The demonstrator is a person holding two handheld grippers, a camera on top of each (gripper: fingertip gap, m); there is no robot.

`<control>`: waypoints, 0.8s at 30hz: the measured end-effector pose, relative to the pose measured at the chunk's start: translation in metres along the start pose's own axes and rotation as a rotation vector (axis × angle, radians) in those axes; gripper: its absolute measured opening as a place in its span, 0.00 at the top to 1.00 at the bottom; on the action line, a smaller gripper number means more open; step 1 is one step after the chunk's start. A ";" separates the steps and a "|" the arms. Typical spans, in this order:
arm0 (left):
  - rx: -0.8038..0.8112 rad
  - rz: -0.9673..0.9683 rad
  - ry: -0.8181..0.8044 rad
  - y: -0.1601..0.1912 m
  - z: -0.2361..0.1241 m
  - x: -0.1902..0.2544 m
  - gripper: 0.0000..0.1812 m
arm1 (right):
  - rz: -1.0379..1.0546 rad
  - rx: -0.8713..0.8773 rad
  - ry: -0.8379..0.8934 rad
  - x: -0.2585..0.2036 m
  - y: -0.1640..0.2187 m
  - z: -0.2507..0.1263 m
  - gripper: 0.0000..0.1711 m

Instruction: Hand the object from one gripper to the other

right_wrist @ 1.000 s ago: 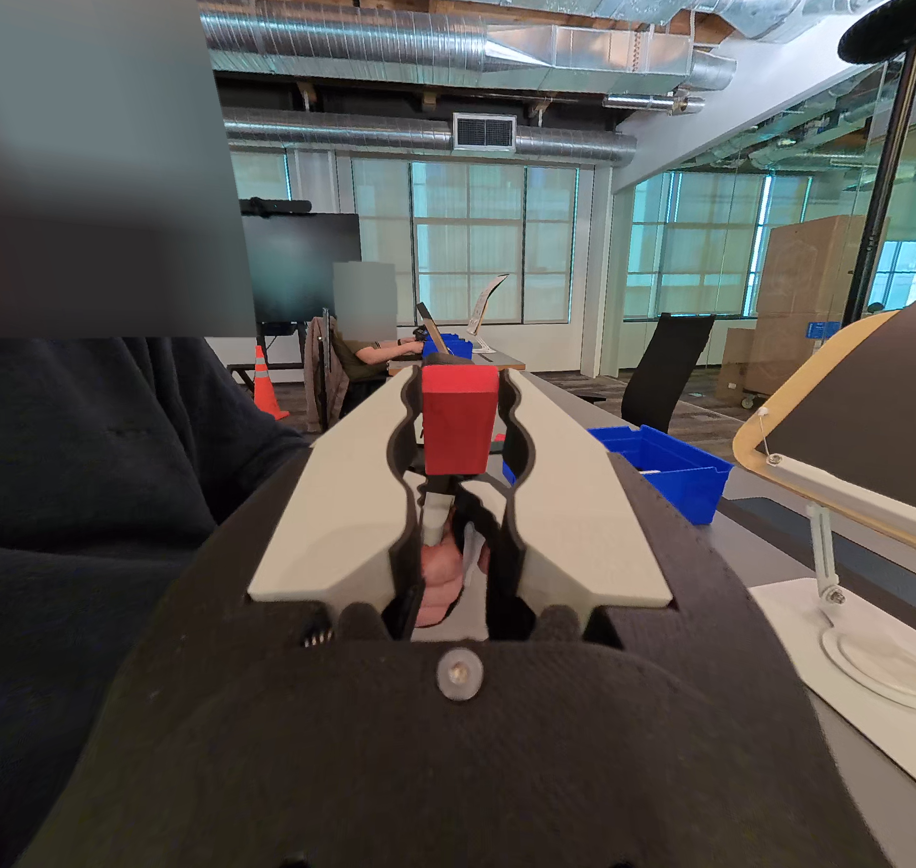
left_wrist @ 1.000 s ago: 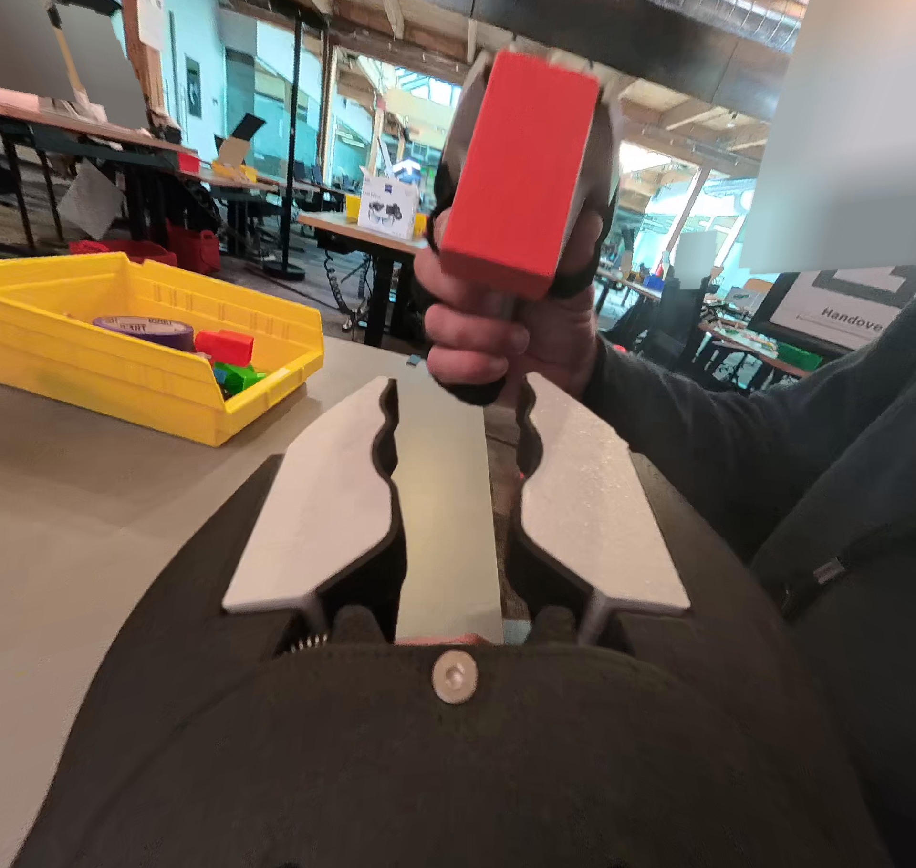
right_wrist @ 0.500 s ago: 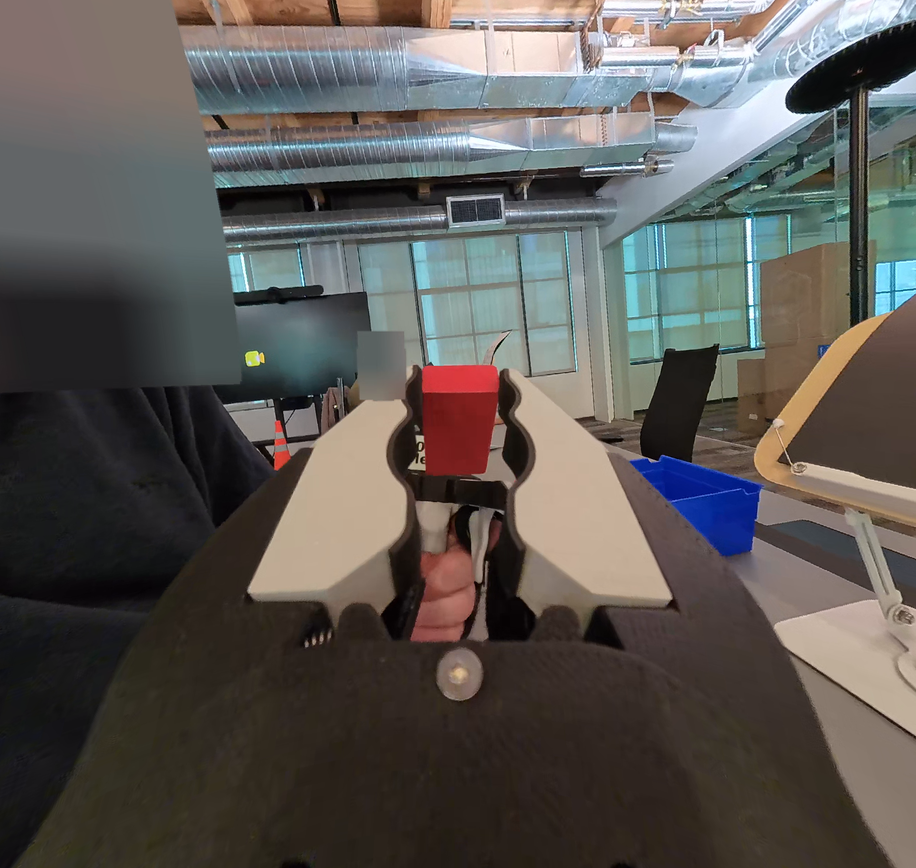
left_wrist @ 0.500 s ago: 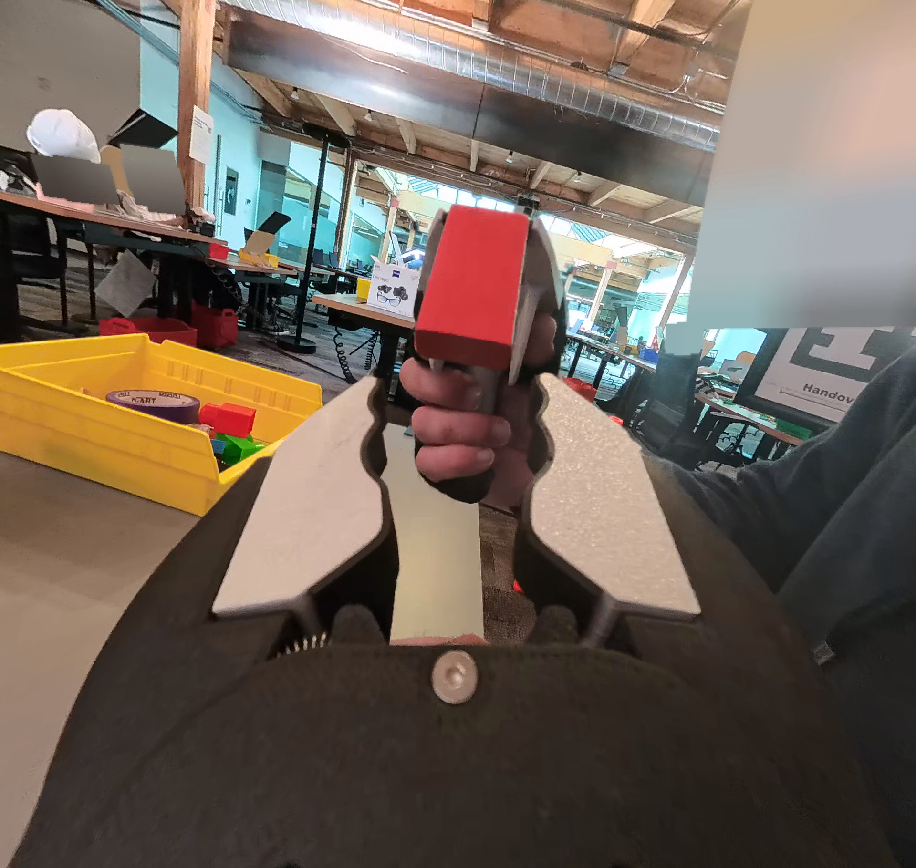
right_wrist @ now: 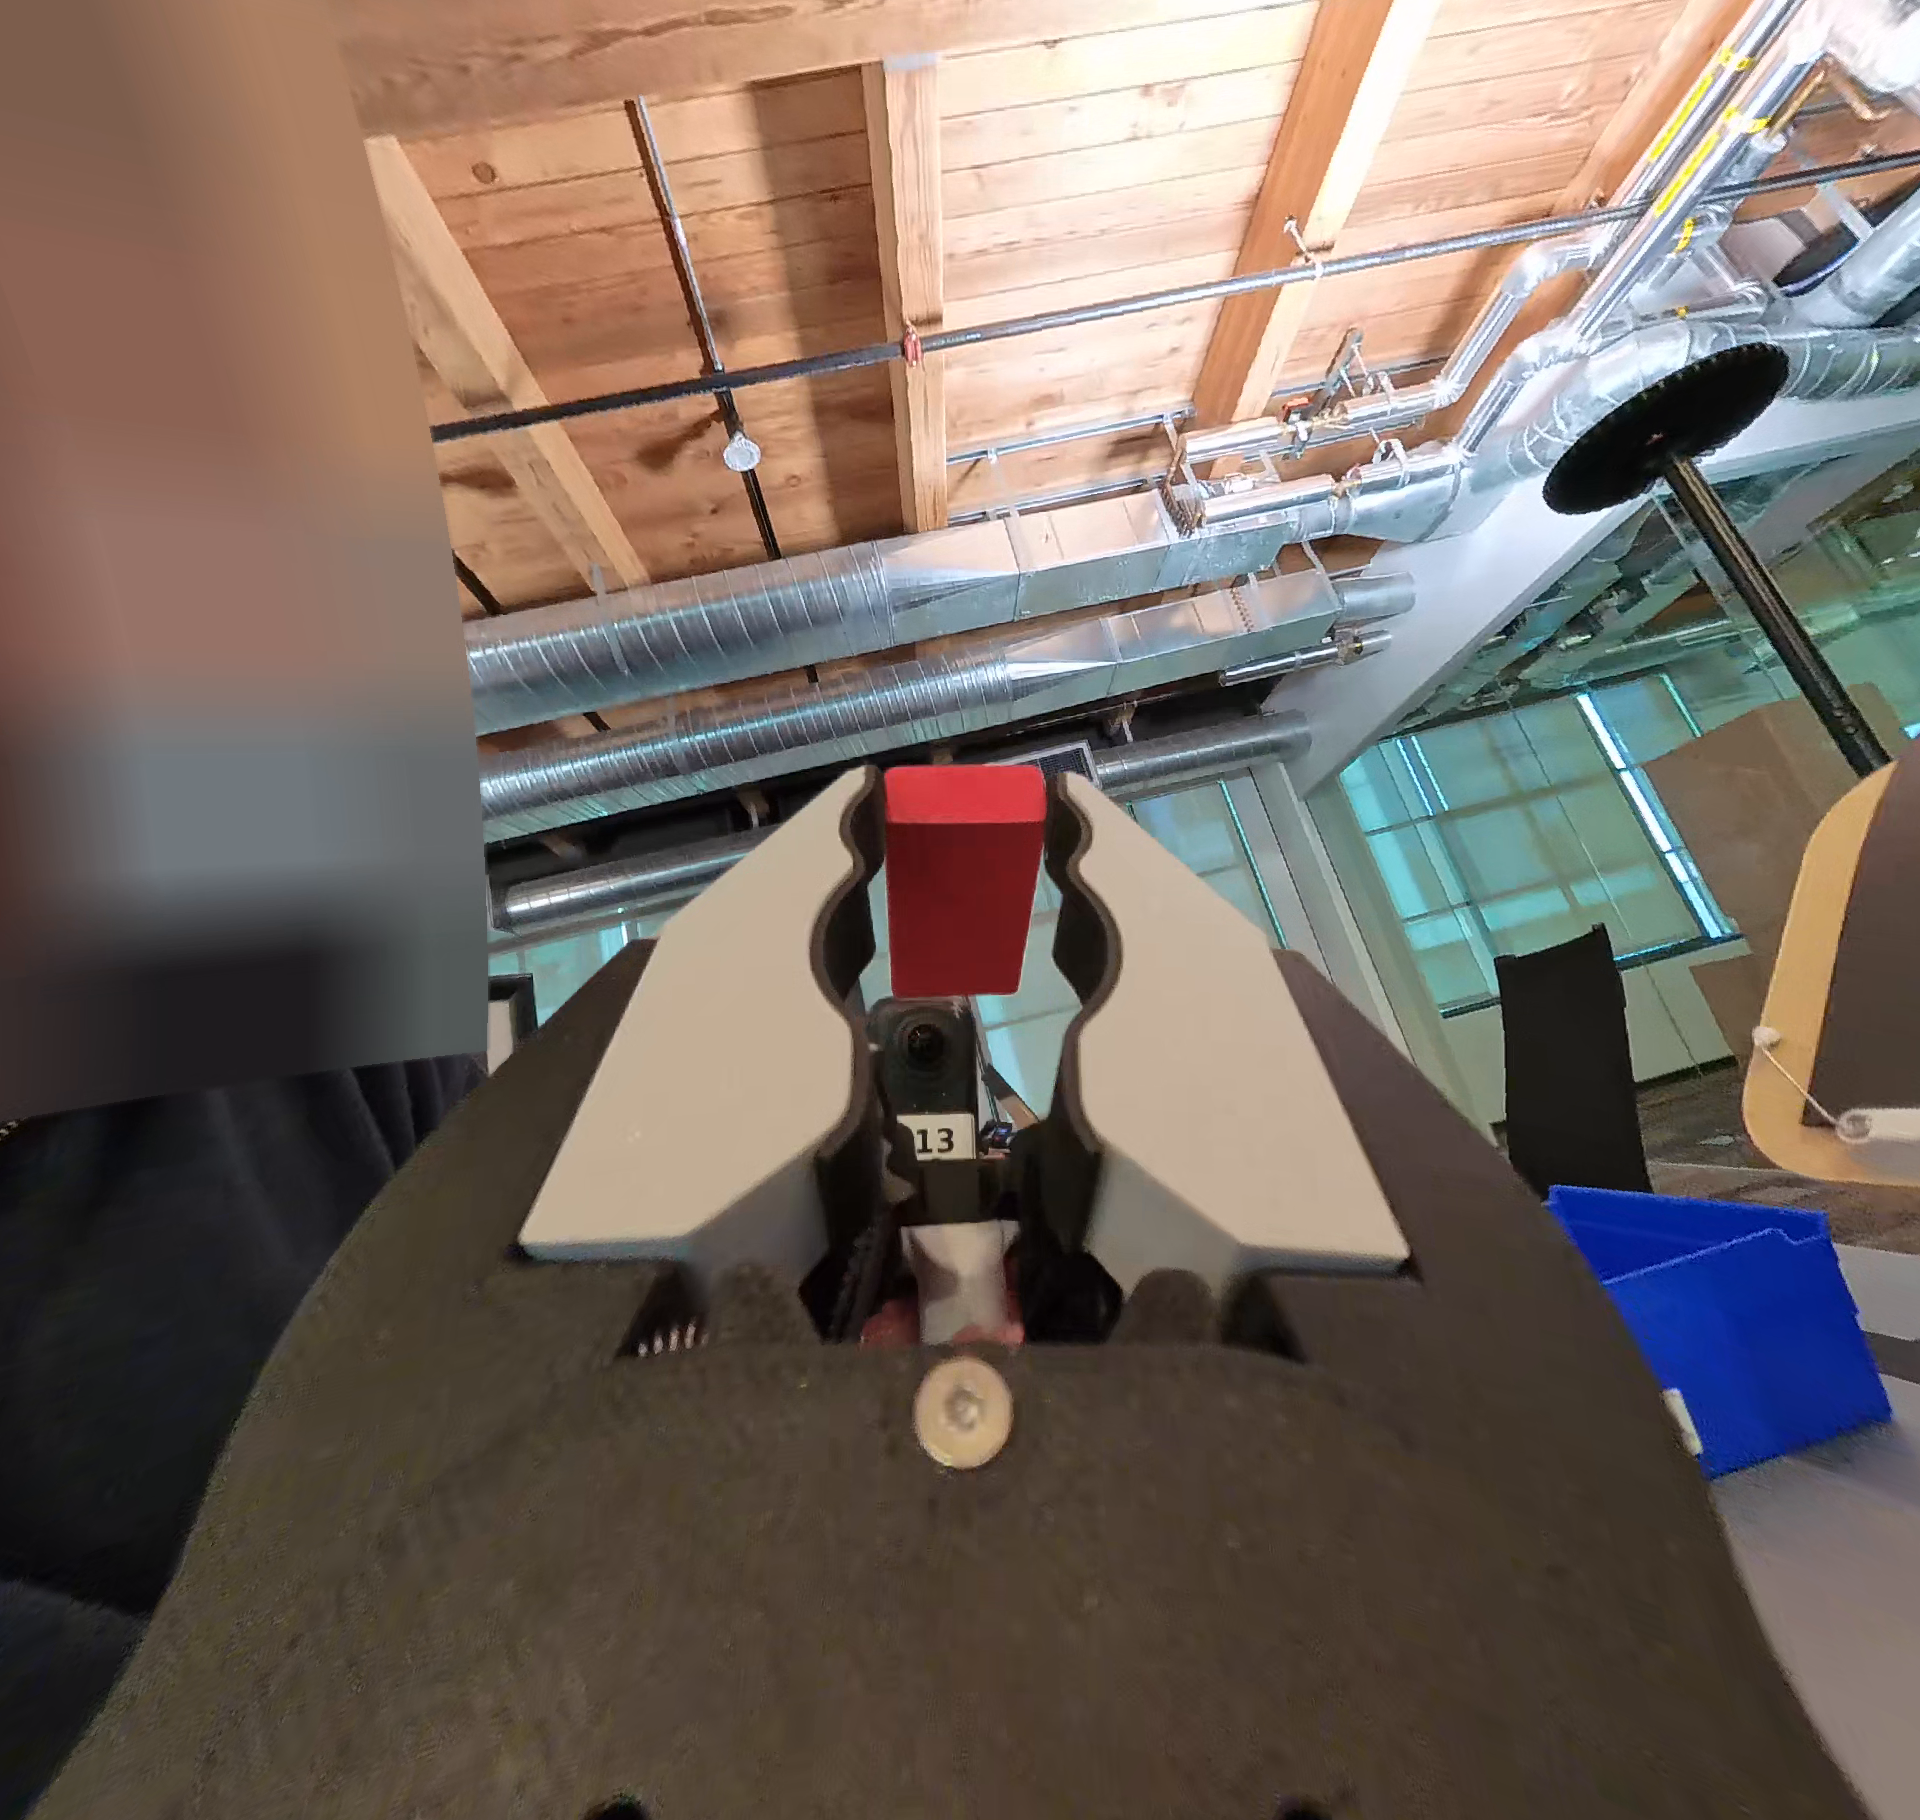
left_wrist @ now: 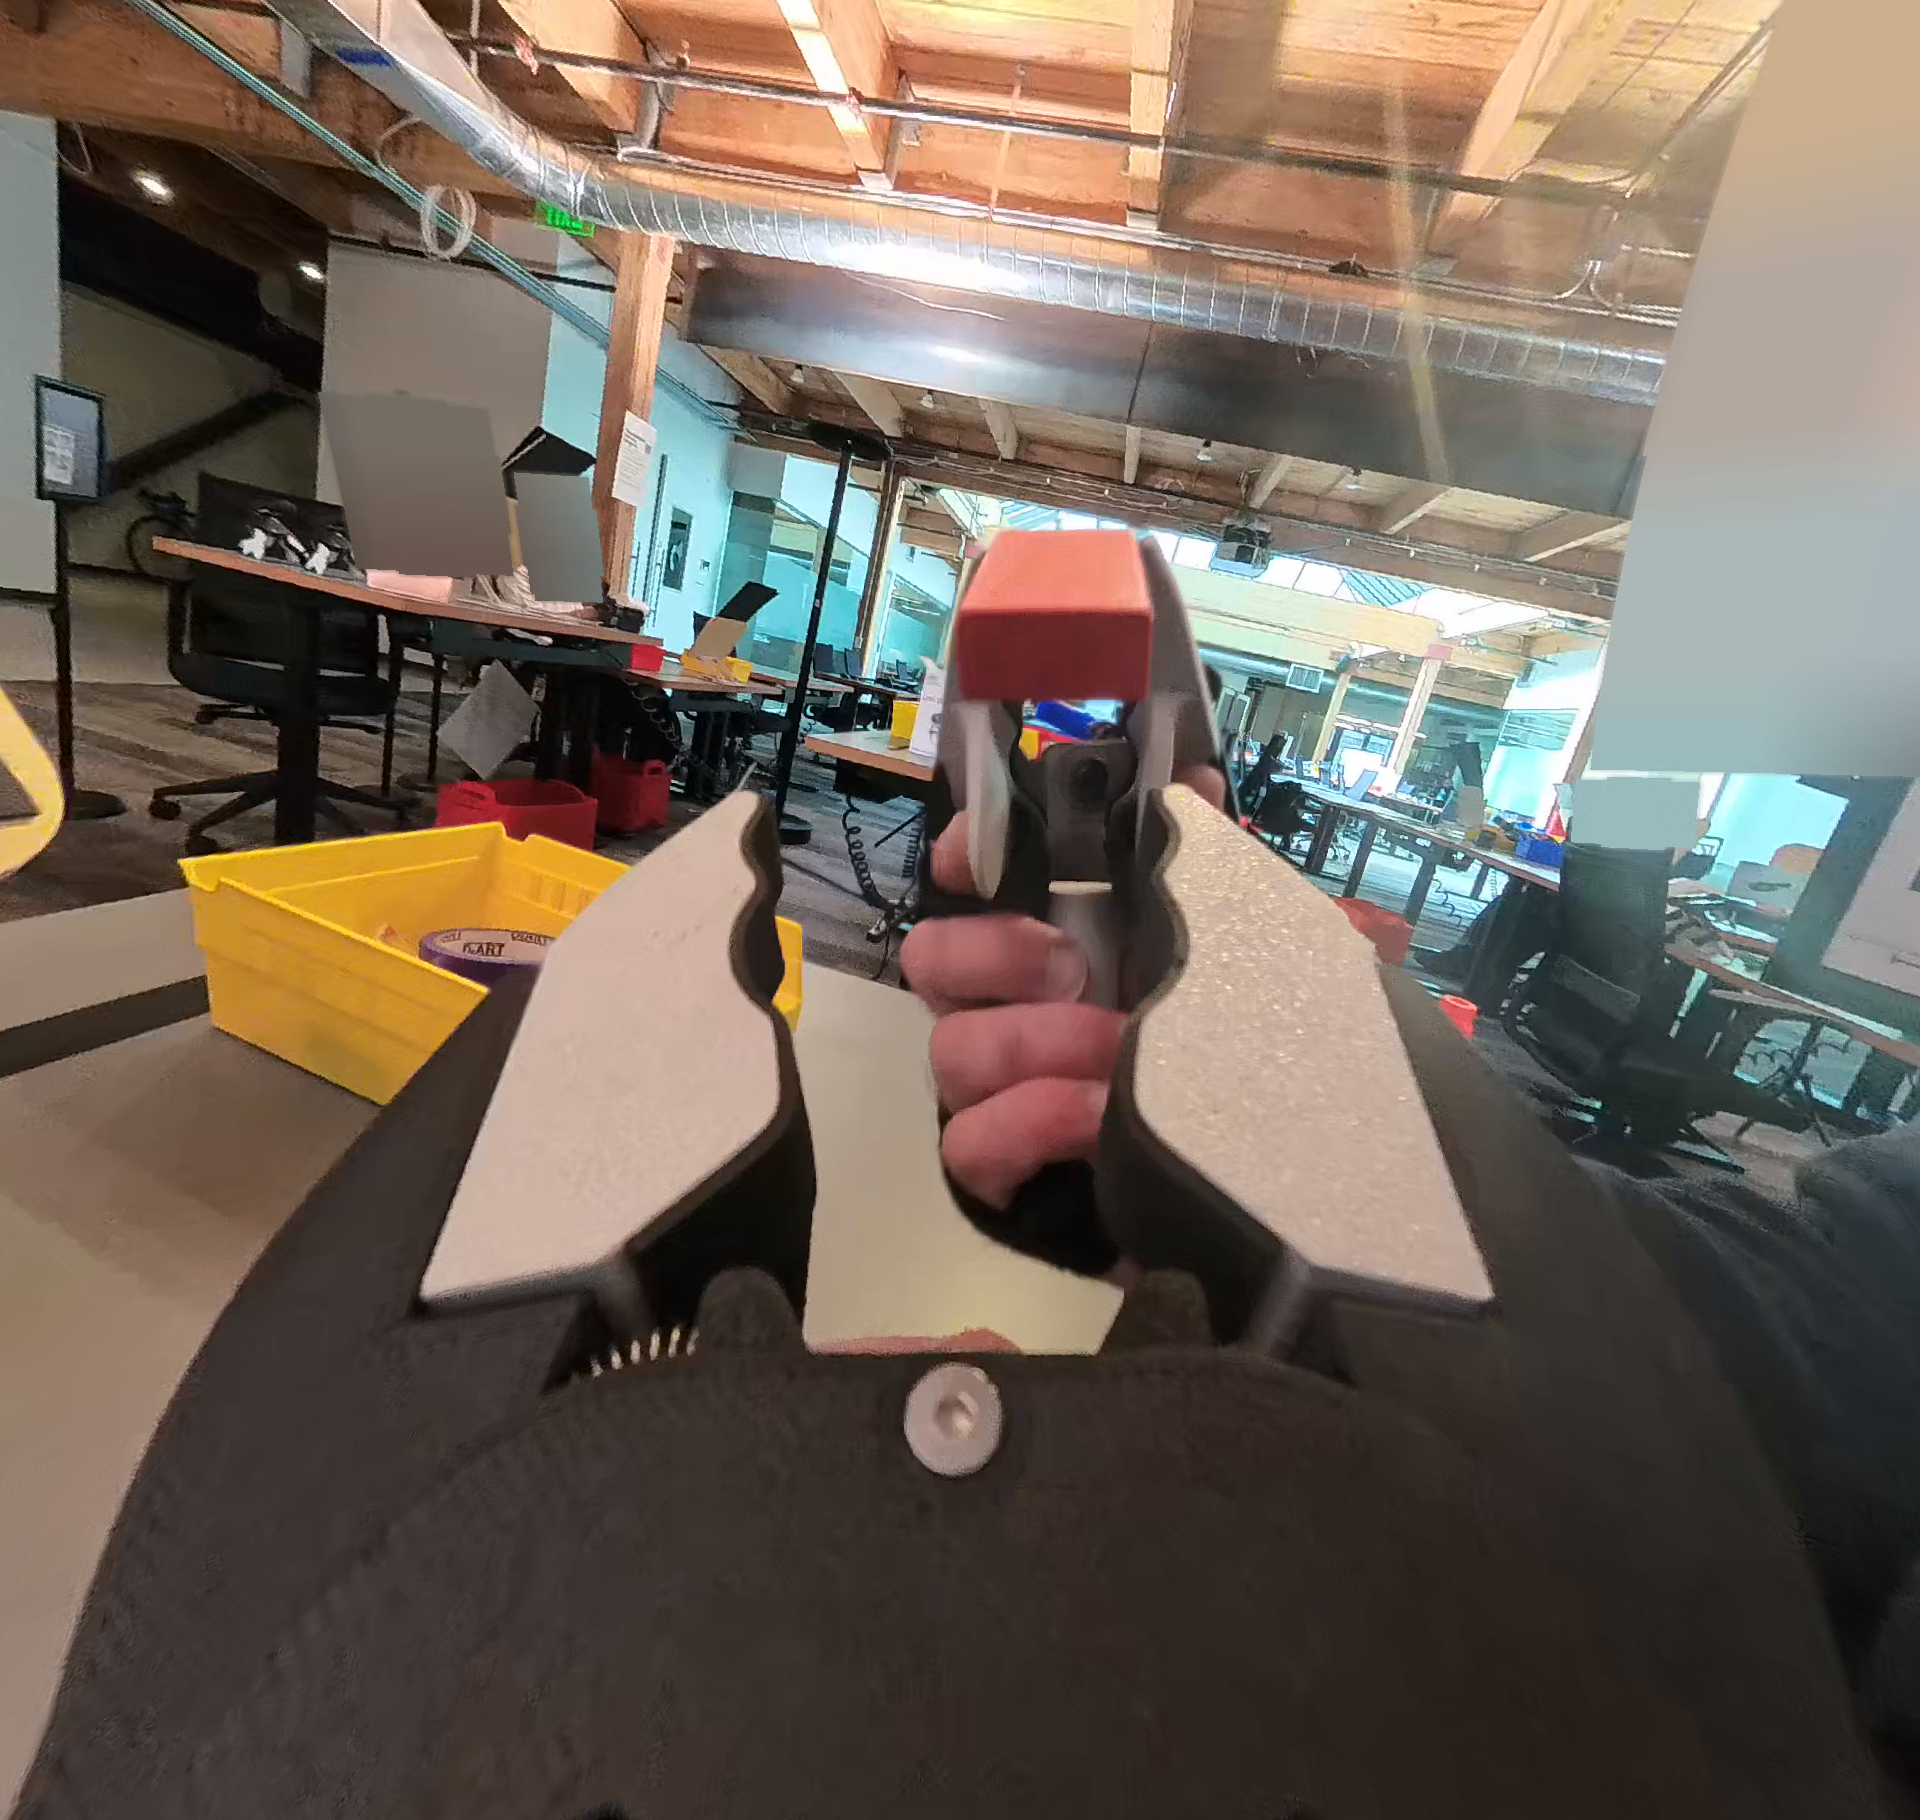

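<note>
My right gripper [right_wrist: 966, 783] is shut on a red block [right_wrist: 964, 877], gripped by its sides with its far end poking past the fingertips. In the left wrist view the same block [left_wrist: 1051, 643] shows end-on, held up by the right gripper's fingers [left_wrist: 977, 783], with a hand [left_wrist: 1013, 1032] on the handle below. My left gripper [left_wrist: 966, 814] is open and empty, just below and short of the block, pointing at it. The left gripper's camera [right_wrist: 925, 1043] shows between the right gripper's jaws, under the block.
A yellow bin [left_wrist: 312, 981] holding a purple tape roll [left_wrist: 483, 944] sits on the grey table [left_wrist: 156, 1199] at the left. A blue bin [right_wrist: 1745, 1355] and a tan board on a white stand [right_wrist: 1818, 991] stand at the right. A dark sleeve [left_wrist: 1766, 1303] lies right. My hands' fingertips stand some 7 cm from each other.
Both grippers have tilted upward. The right gripper has turned the red block end-on toward the left gripper. The left jaws have spread a little wider.
</note>
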State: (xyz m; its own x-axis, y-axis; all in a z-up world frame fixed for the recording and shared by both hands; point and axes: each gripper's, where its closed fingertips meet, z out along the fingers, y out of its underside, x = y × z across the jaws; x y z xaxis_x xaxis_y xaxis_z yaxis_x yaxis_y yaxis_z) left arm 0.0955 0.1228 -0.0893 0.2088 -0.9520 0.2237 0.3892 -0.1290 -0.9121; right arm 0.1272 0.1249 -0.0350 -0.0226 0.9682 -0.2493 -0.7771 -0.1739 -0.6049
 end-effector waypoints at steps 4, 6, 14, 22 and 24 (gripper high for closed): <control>0.034 0.007 0.002 -0.008 0.007 0.003 0.66 | 0.032 0.020 0.019 0.008 0.007 -0.007 0.83; 0.046 0.010 0.001 -0.009 0.009 0.004 0.69 | 0.035 0.022 0.020 0.009 0.008 -0.008 0.83; 0.041 0.004 0.032 -0.015 0.011 0.005 0.81 | 0.046 0.017 0.014 0.011 0.014 -0.014 0.84; -0.045 0.055 0.095 -0.022 0.009 0.006 0.82 | 0.030 -0.045 -0.008 0.009 0.020 -0.015 0.84; -0.032 0.044 0.091 -0.023 0.009 0.005 0.81 | 0.042 -0.036 -0.011 0.009 0.022 -0.016 0.84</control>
State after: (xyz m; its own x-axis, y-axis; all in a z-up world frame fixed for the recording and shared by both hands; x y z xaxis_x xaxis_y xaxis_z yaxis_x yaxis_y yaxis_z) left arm 0.0956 0.1236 -0.0641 0.1417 -0.9781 0.1524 0.3523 -0.0940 -0.9311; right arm 0.1203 0.1272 -0.0628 -0.0617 0.9617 -0.2669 -0.7524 -0.2205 -0.6207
